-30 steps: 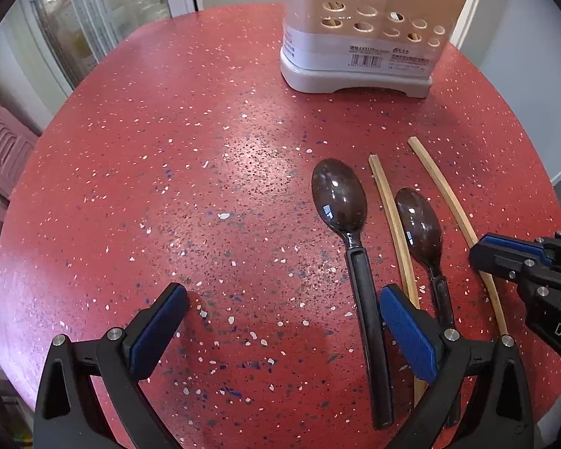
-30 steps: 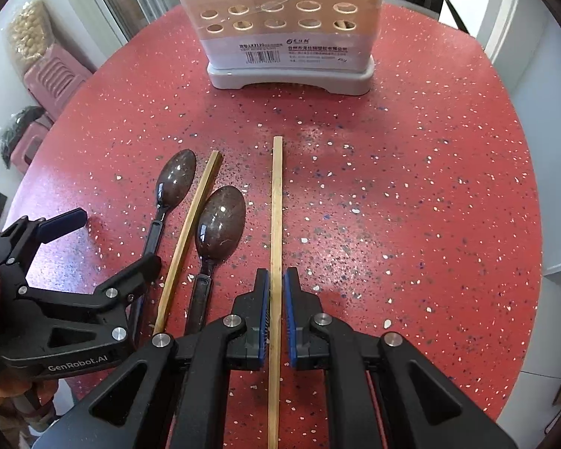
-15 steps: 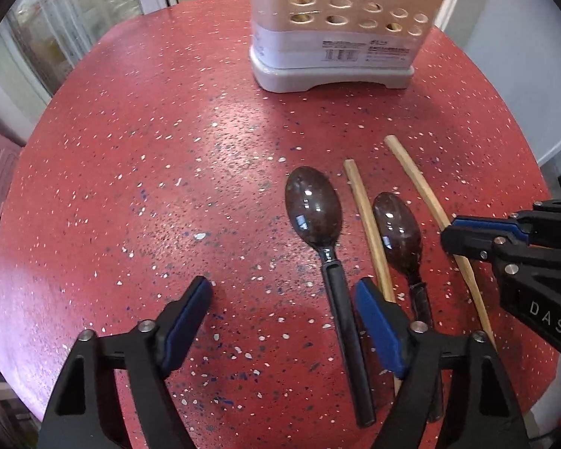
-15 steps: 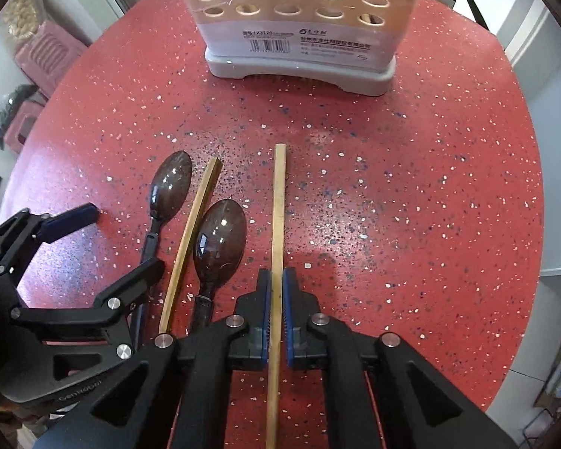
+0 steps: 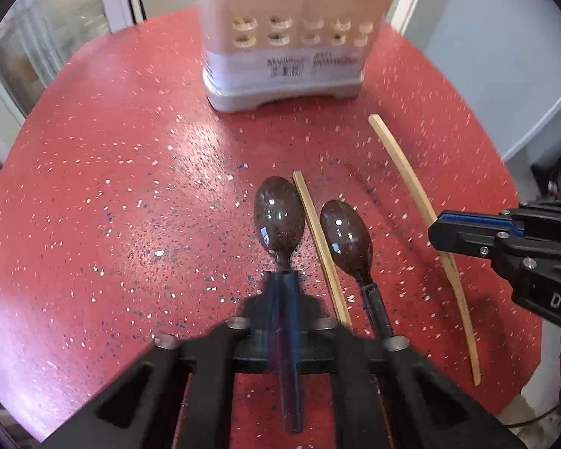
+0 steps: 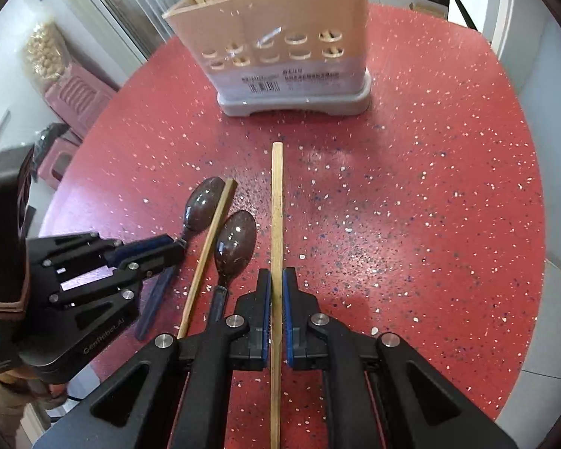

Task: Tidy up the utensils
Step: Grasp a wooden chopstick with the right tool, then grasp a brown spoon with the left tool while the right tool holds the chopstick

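Since a second ago, the left gripper (image 5: 285, 299) has gone from wide open to clamped on the dark handle of the left spoon (image 5: 280, 220), whose brown bowl sticks out ahead of the jaws toward the utensil holder (image 5: 284, 56). From the right wrist view that same gripper (image 6: 175, 245) sits on the spoon (image 6: 202, 209) just behind its bowl, with the blue-black handle trailing back beneath it.

Both views have drawn nearer the holder than before, and the holder's open top now shows from the right wrist, with chopsticks and dark utensils already standing inside.

Closed on the right chopstick (image 6: 276, 224), the right gripper (image 6: 276, 299) has the stick running straight between its blue pads, the far end pointing at the holder (image 6: 291, 60). From the left wrist view this chopstick (image 5: 411, 183) appears raised at its far end, though blur makes that uncertain.

On the red speckled table (image 5: 112, 187), between the holder and the grippers, lie the second chopstick (image 5: 319, 247) and, just to its right, the second spoon (image 5: 346, 235). Neither gripper touches them.
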`<act>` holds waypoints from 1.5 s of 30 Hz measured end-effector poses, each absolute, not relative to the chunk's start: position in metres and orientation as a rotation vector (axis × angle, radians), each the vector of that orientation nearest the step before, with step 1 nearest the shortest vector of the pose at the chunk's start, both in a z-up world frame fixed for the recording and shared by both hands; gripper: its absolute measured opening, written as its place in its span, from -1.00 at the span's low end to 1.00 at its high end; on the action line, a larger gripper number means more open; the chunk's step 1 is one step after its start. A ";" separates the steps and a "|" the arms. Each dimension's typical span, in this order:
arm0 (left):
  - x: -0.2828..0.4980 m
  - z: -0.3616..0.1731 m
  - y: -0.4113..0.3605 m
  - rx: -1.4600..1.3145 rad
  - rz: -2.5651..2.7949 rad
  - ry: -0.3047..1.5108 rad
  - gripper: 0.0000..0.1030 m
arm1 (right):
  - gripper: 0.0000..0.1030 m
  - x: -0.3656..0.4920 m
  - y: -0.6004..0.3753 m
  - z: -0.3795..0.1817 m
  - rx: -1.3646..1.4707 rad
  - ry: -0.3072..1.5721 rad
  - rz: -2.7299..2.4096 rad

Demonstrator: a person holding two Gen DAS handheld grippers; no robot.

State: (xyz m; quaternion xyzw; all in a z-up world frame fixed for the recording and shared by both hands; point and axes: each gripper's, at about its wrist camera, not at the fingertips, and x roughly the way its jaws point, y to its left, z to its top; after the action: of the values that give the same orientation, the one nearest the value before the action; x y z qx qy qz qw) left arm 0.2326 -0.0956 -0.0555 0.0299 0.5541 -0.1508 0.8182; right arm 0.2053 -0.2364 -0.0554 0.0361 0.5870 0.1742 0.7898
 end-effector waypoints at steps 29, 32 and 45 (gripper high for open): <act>0.180 -0.063 -0.051 0.099 -0.156 1.108 1.00 | -0.87 0.180 -0.256 -0.046 0.192 1.209 0.403; 0.189 -0.073 -0.061 0.131 -0.180 1.156 1.00 | -0.87 0.180 -0.257 -0.045 0.195 1.206 0.402; 0.238 -0.094 -0.099 0.219 -0.304 1.336 0.86 | -0.87 0.182 -0.258 -0.042 0.216 1.192 0.404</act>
State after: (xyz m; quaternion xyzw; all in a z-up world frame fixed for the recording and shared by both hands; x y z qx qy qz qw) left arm 0.2381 -0.0992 -0.0938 0.1009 0.6157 -0.1400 0.7688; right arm 0.1815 -0.2577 -0.0417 0.1009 0.5564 0.1887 0.8029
